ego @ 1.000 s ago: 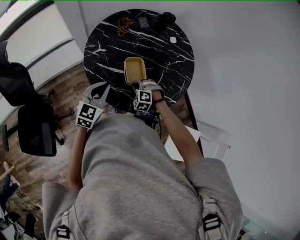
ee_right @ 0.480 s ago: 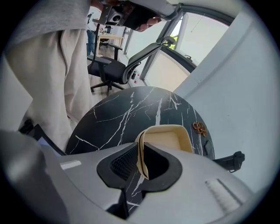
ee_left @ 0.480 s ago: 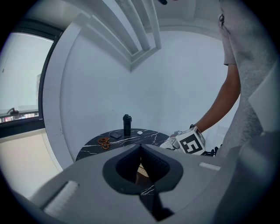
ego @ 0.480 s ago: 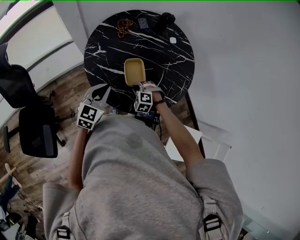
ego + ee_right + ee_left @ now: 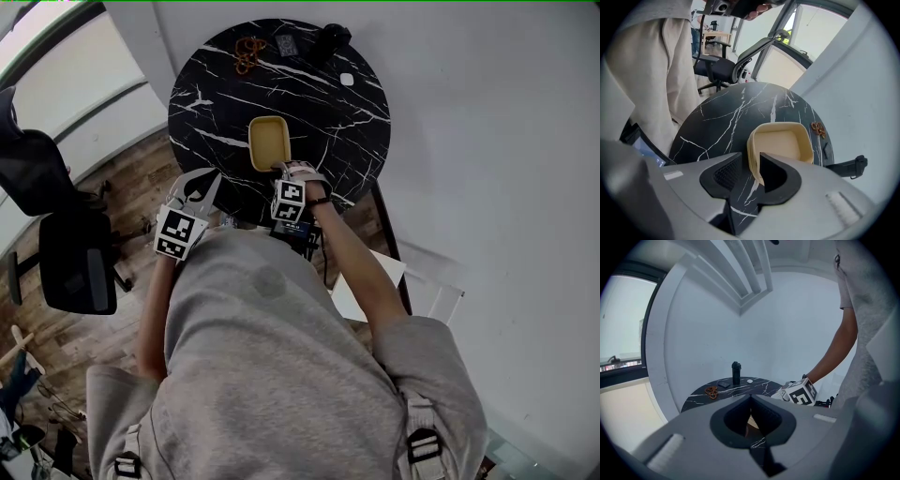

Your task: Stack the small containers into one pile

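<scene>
A cream, square-ish pile of small containers point(image 5: 269, 142) stands on the round black marble table point(image 5: 319, 103), near its front middle. My right gripper point(image 5: 284, 172) is at the pile's near rim. In the right gripper view the containers' point(image 5: 780, 143) near wall stands between the jaws of the right gripper point(image 5: 751, 161), which are opening and have a gap on the left side. My left gripper point(image 5: 200, 180) hovers off the table's left front edge. In its own view the tips of the left gripper point(image 5: 751, 397) meet, with nothing between them.
At the table's far edge are a black bottle point(image 5: 331, 39), a small dark device point(image 5: 286, 43), a brown chain-like thing point(image 5: 249, 49) and a small white object point(image 5: 347, 80). A black office chair point(image 5: 56, 244) stands on the wood floor at the left. A white wall runs along the right.
The right gripper has shifted very slightly to the right at the pile's rim. The pile and the left gripper have stayed where they were.
</scene>
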Tool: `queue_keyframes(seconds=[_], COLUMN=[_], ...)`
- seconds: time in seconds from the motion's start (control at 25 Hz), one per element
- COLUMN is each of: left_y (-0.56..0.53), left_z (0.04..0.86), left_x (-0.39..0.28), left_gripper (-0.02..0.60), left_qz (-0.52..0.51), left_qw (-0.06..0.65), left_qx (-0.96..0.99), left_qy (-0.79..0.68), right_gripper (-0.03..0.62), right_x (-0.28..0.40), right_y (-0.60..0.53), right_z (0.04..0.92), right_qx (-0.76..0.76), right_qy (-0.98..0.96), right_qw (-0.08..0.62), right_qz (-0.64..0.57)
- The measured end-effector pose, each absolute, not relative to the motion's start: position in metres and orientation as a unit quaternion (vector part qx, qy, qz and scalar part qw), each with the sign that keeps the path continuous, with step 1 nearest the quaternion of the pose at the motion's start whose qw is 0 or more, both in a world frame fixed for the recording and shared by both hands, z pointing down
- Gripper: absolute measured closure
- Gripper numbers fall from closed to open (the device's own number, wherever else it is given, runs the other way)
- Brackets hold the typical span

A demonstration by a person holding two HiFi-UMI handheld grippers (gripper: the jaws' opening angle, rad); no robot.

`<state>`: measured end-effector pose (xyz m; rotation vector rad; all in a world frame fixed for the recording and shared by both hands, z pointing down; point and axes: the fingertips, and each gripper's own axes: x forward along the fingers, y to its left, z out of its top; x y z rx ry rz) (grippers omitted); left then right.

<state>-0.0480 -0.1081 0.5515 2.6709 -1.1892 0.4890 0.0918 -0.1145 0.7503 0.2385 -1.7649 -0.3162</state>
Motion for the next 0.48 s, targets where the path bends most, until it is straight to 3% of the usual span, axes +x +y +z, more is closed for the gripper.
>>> queue_keyframes(seconds=[0.2,0.24,0.48], left_y=[-0.107,-0.106,-0.105], left_z=[0.553,0.553,0.556], left_x=[-0.047,-0.048,-0.054], left_gripper=[0.58,0.58,0.58], left_qz=[0.166,0.166,0.167], left_qw=[0.089,0.089,0.093], left_qx=[0.896,0.896,0.893], left_qy=[-0.401,-0.402,-0.408], right_gripper=[0.481,0.52,0.533], right_x=[0.097,0.098,0.09], right_y=[-0.118,-0.12,-0.132], right_z=[0.767,0.768,0.74], right_qx=[0.11,0.112,0.156], right_qy=[-0.752,-0.751,-0.771], right_qw=[0.639,0.639,0.603], right_qz=[-0.12,-0.12,-0.136])
